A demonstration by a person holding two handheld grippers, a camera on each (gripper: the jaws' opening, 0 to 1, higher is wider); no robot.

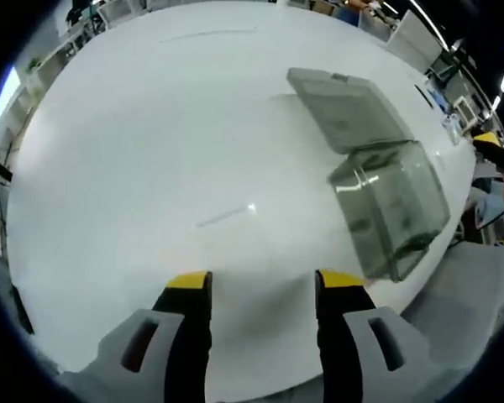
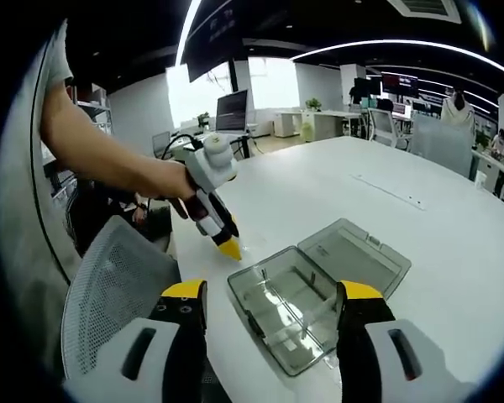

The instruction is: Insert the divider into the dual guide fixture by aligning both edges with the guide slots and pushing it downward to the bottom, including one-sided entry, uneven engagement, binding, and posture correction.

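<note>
Your left tool (image 1: 262,285) and right tool (image 2: 270,294) both stand wide and hold nothing; the clear lidded box (image 2: 307,298) lies open on the white bench (image 1: 151,151).

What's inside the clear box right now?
The clear box sits with its lid open flat. Faint ribs and reflections show inside; whether a divider is seated cannot be told through the glare.

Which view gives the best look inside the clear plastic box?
The right gripper view: it looks down into the open clear plastic box, so its interior and the flat lid lying open beside it are visible. The left gripper view shows the box from the side near the table edge, walls blurred, contents unclear.
</note>
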